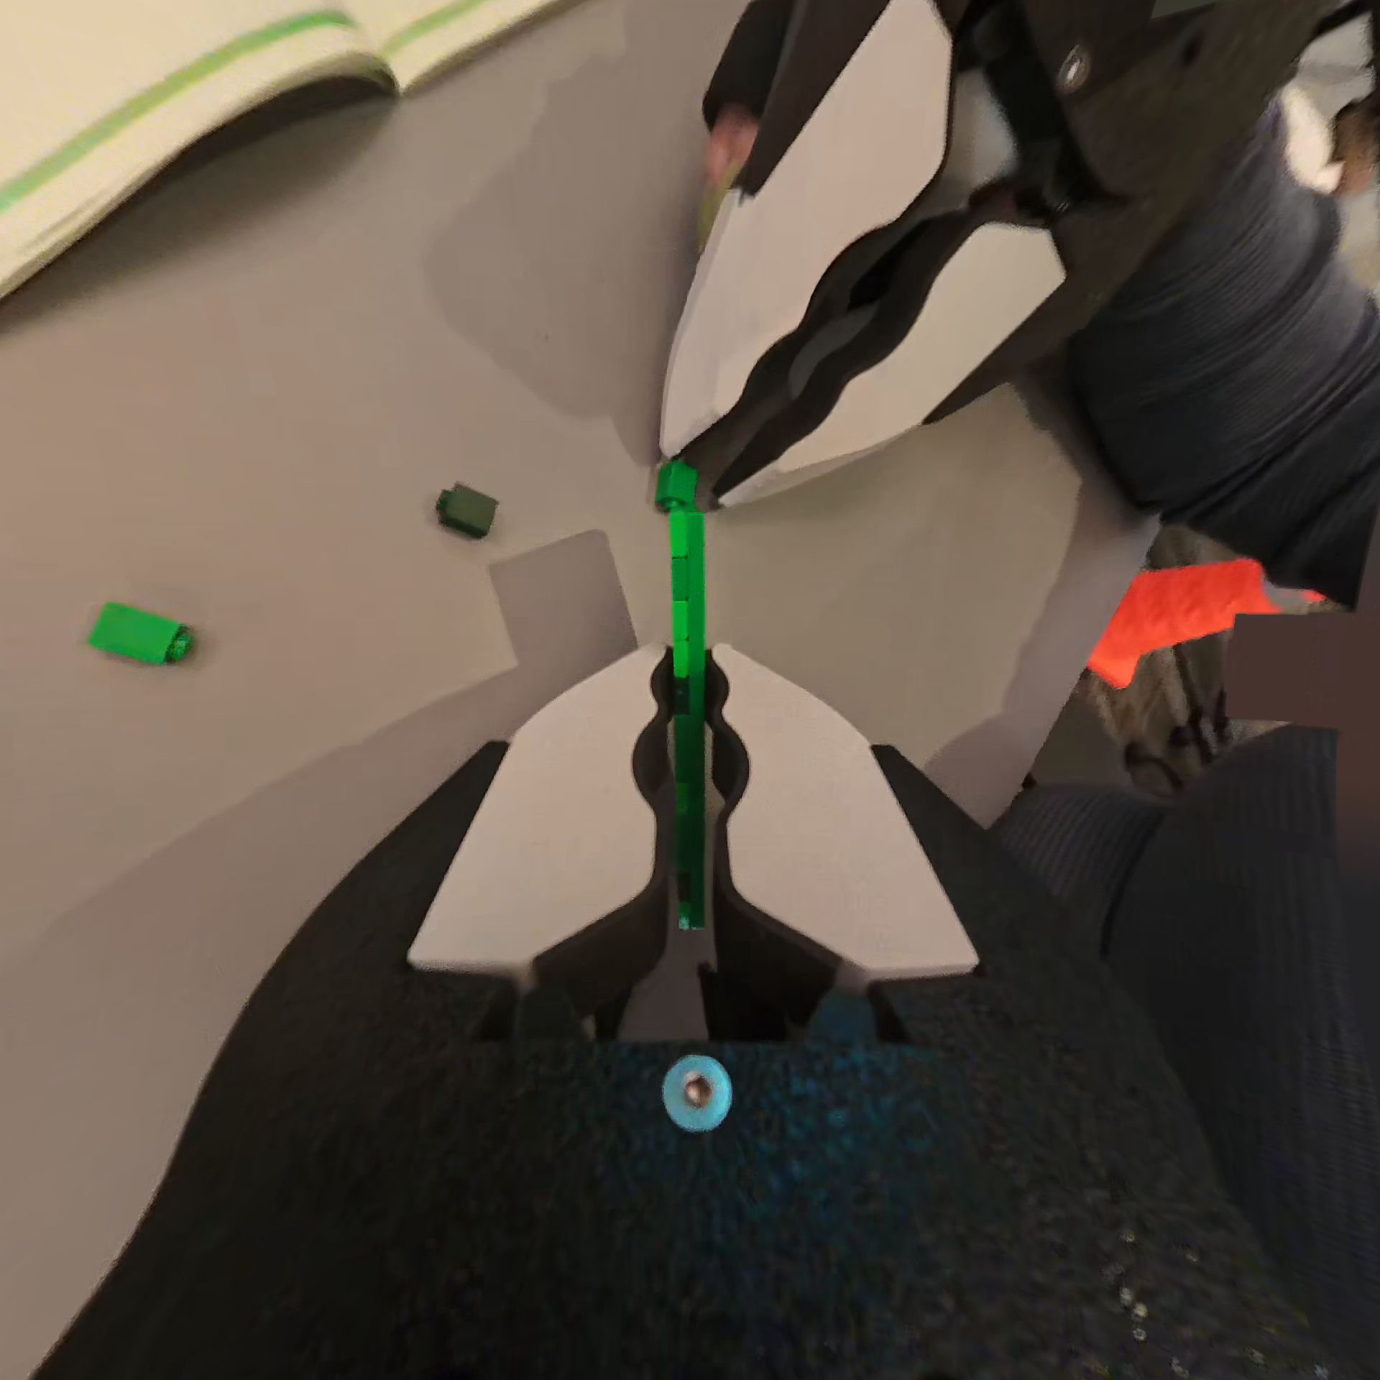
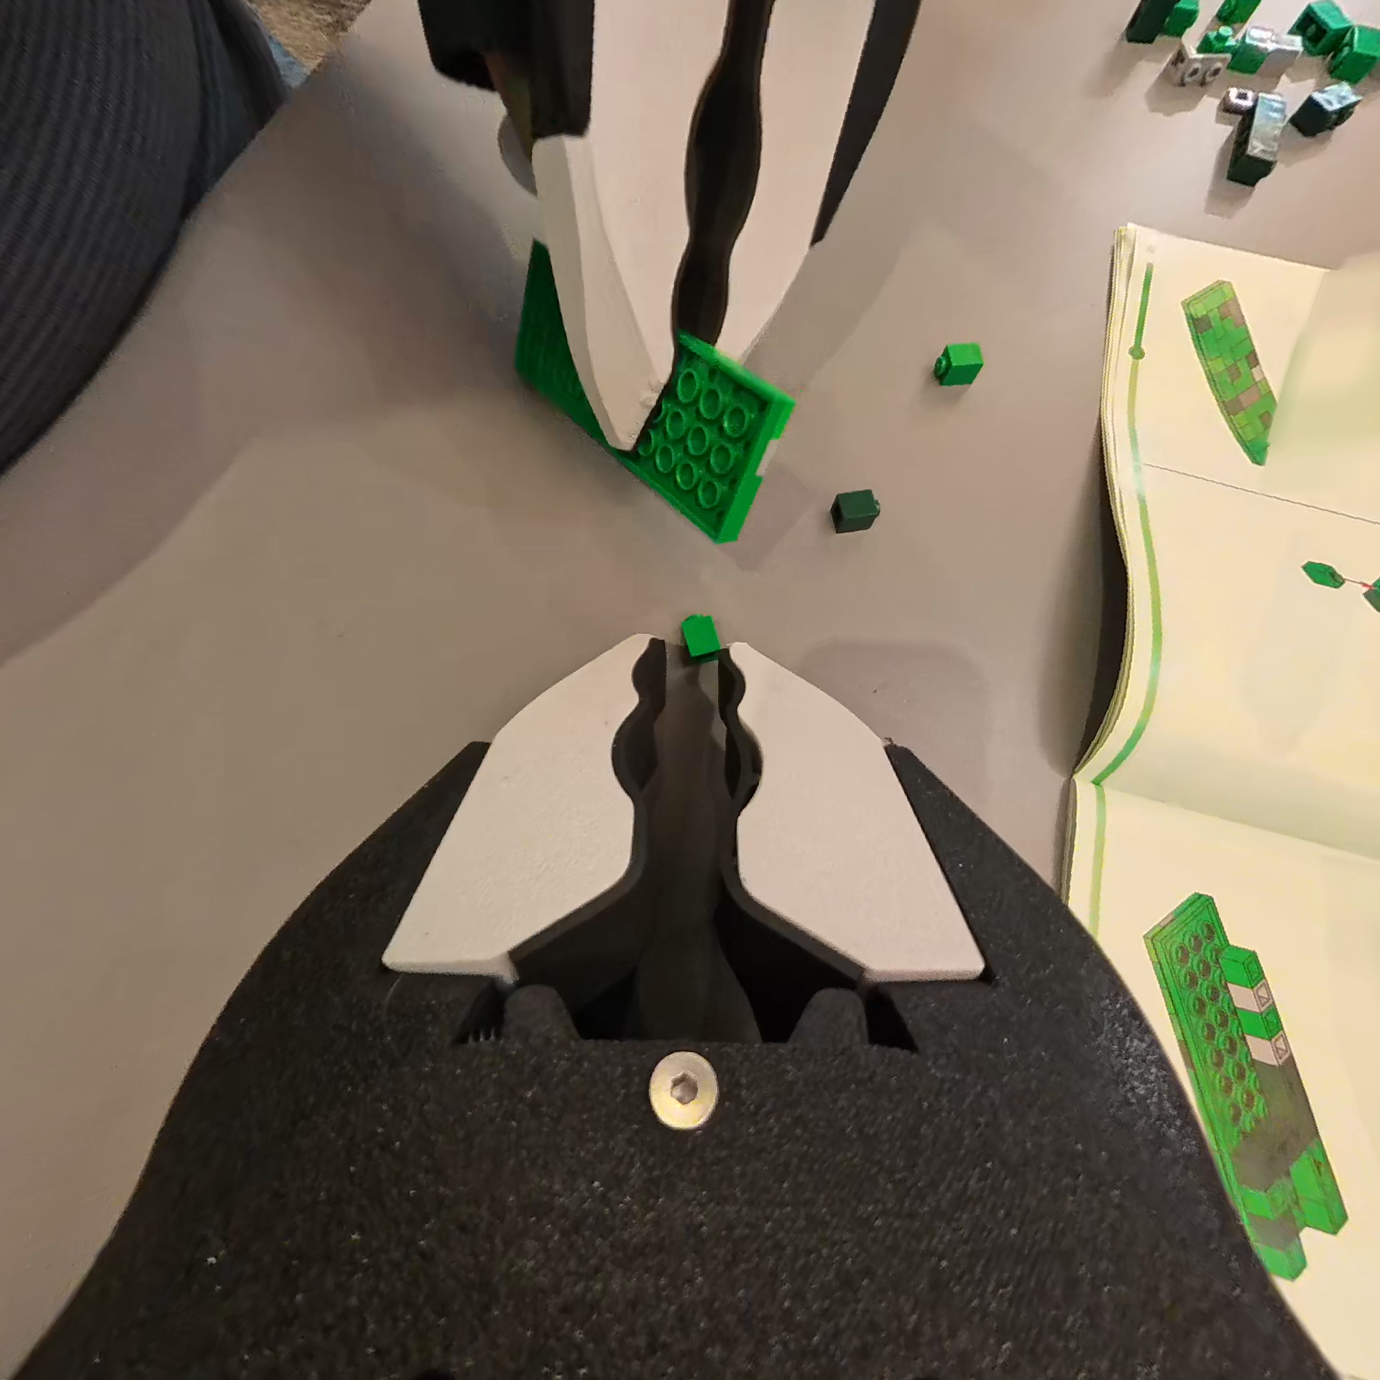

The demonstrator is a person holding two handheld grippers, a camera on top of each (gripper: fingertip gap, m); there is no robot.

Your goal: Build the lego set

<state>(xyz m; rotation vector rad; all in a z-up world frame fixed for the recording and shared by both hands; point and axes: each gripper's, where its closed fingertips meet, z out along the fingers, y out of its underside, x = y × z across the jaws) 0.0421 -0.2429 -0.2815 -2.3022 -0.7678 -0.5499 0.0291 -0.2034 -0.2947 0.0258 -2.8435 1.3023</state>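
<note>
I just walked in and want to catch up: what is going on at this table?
A person is working with two handheld grippers over a grey table. The left gripper is clamped on a green studded plate, held edge-on. The right gripper holds a small bright green brick at its fingertips, right by the plate's far end. Two loose green bricks lie nearby, an open instruction booklet lies beside them, and a pile of green and grey pieces sits farther off.

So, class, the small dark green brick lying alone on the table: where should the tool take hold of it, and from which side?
Grip the dark green brick across its two flat side walls, coming straight down from above. It lies on its side on the table with the stud pointing sideways, so avoid the stud end. Nothing crowds it.
</note>
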